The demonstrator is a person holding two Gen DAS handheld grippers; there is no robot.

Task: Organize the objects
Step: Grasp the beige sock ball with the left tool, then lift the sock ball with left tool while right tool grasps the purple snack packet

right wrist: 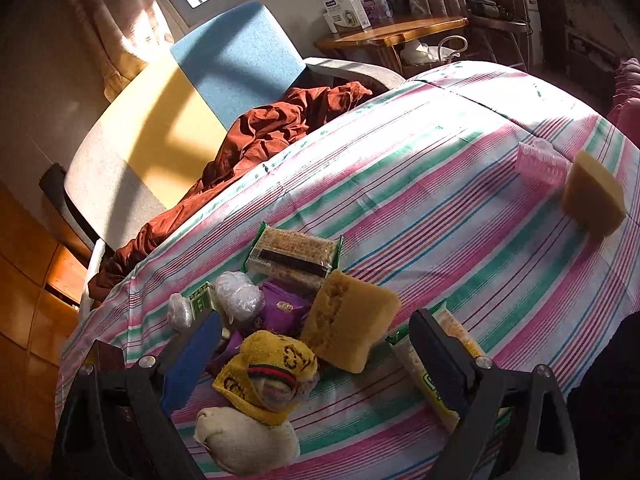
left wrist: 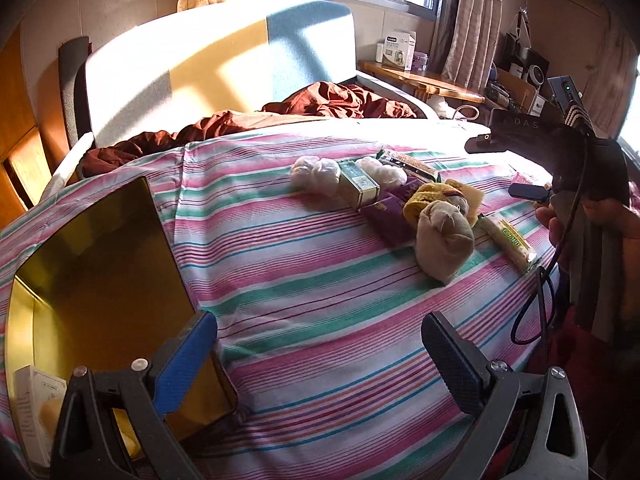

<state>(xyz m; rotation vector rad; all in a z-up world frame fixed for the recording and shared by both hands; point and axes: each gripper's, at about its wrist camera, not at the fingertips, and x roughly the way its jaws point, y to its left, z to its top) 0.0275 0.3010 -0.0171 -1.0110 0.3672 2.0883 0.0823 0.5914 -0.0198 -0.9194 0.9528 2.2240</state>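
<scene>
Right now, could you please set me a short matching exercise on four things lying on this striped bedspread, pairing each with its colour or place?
Things:
1. rolled sock
2. snack packet
3. sponge
4. gold tin

Colour or place:
a. purple wrapper, in the middle of the pile
b. open, at the bedspread's left edge in the left wrist view
c. yellow, with a red and green band
d. tan and porous, leaning beside the rolled sock

Pairs: 1-c, 2-a, 3-d, 4-b
</scene>
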